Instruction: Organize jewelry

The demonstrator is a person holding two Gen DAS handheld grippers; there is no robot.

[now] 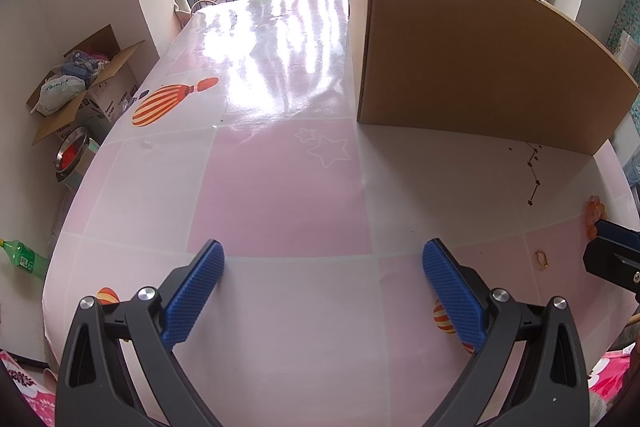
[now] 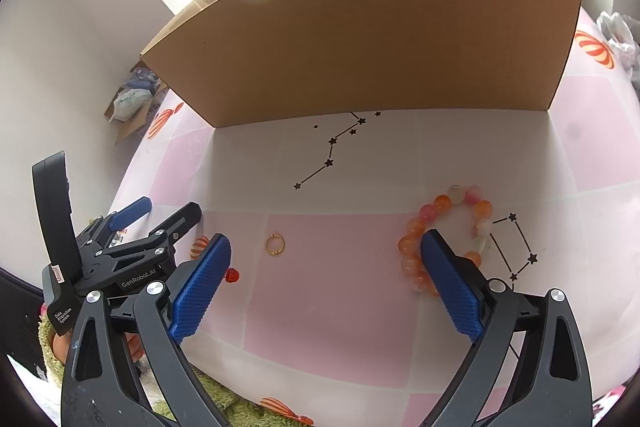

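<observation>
Between our two blue pads, the right gripper stands spread wide over the pink-and-white tablecloth, nothing clamped, its tips pointing down at the cloth. At 1 o'clock from its midpoint we list one beaded bracelet, orange, pink and pale beads in a loop, lying flat on the cloth; the right-hand pad covers part of the loop in the right wrist view, and we cannot tell whether it touches the beads. At 11 o'clock, inside the span of the fingers and apart from both, we record one small gold ring, flat on a pink square. At 9 o'clock, just beside the left-hand pad, sits one red bead. Further out at 12 o'clock stands an open cardboard box, upright on the table, well apart from the jewelry. At 9 to 10 o'clock we note the left gripper, likewise spread wide and holding nothing, hovering over bare cloth; from its own camera the ring appears at 3 o'clock, near the frame's right edge, with the bracelet just beyond it. Off the table's left edge we list a second carton of bagged items, a metal bowl and a green bottle on the floor.
</observation>
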